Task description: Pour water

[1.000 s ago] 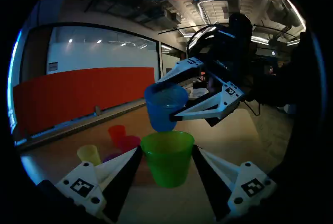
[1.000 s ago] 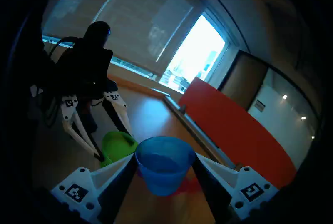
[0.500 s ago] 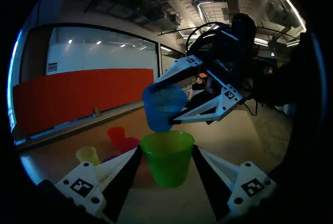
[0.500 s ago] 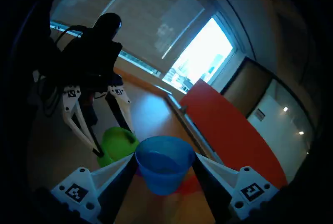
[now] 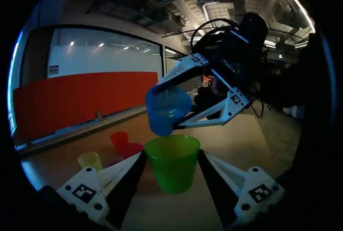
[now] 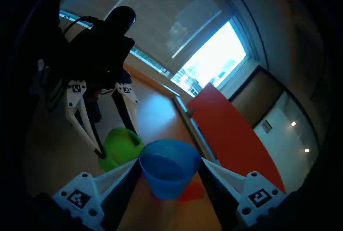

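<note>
Green plastic cup (image 5: 172, 168), translucent and tapered, stands upright between the jaws of the left gripper (image 5: 171, 154). Both white fingers press on its sides just below the rim, so these jaws are closed on it.

Above and just beyond those jaws, the right gripper (image 5: 166, 107) reaches in from the far right. Its own jaws are clamped on a blue plastic cup (image 5: 165, 121), also translucent. This cup is slightly tilted, and its base hangs over the far rim of the green plastic cup. I cannot tell whether the two cups touch. Water (image 5: 168, 112) shows through the blue wall as a pale band a little below the rim.

Seen from the right gripper view, the blue plastic cup sits between that gripper's jaws, one finger on each side, with water lying in its bottom. The green plastic cup is ahead and to the left of these jaws, just beyond the blue rim. The long white fingers of the left gripper come down onto it from above.

Left of the left gripper's jaws, on the brown wooden worktop (image 5: 240, 141), stands a small yellow cup (image 5: 90, 161). A red cup (image 5: 119, 138) and a magenta cup (image 5: 131, 148) stand farther ahead, close together. Beyond the worktop runs a red wall panel (image 5: 81, 98).
</note>
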Action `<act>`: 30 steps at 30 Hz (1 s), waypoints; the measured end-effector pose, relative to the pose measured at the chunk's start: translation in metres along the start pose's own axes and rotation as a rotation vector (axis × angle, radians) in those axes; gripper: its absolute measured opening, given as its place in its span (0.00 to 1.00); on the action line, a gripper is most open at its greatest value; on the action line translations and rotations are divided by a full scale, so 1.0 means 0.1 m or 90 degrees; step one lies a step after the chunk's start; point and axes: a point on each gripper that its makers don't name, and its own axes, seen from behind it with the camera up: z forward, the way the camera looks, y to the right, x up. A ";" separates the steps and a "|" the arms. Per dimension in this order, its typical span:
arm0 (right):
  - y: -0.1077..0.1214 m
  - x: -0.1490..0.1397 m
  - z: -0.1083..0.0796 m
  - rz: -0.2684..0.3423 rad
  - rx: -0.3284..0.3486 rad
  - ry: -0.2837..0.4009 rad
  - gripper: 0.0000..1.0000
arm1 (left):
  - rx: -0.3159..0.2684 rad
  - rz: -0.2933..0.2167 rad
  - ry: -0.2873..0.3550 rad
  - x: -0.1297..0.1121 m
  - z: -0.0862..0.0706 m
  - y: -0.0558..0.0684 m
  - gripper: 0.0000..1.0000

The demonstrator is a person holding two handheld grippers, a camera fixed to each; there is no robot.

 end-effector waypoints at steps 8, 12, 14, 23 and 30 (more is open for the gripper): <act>0.01 0.00 0.01 -0.023 0.003 -0.009 0.92 | -0.002 0.003 0.000 0.00 0.02 0.01 0.87; 0.02 0.00 0.02 -0.030 0.003 -0.011 0.92 | -0.002 0.002 0.000 0.00 0.02 0.01 0.87; 0.03 0.00 0.03 -0.035 0.004 -0.013 0.92 | -0.002 0.002 0.000 0.00 0.02 0.01 0.87; 0.05 0.02 0.04 -0.068 0.000 -0.019 0.92 | -0.003 0.003 0.001 0.00 0.03 0.01 0.87; 0.07 0.03 0.06 -0.087 -0.001 -0.022 0.92 | -0.006 0.004 0.003 0.02 0.03 0.02 0.87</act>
